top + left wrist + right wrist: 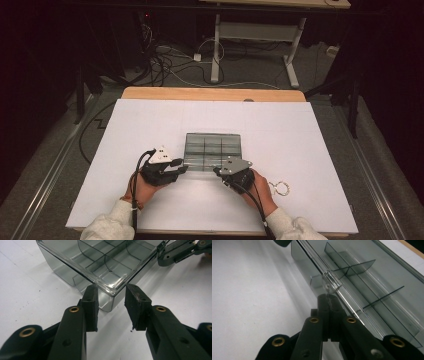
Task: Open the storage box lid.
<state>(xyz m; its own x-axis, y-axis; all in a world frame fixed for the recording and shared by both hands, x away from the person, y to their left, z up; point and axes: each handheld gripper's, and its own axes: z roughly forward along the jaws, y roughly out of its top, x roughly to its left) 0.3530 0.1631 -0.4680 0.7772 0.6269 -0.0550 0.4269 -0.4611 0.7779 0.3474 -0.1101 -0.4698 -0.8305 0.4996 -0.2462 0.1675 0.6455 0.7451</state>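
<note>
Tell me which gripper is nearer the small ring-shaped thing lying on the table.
Right. The right gripper sits at the clear box's near edge, with the ring-shaped thing just beyond that hand. The left gripper is at the box's near-left corner, farther away.

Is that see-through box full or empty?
Empty. The clear box shows bare floors in the compartments in view; nothing lies between its dividers.

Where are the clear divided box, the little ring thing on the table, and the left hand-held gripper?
Clear divided box [213, 150], high view, on its middle divider.
Ring [283, 188], high view, on its thin loop right of the person's right hand.
Left hand-held gripper [111, 307], left gripper view, midway between its open fingertips at the box corner.
</note>
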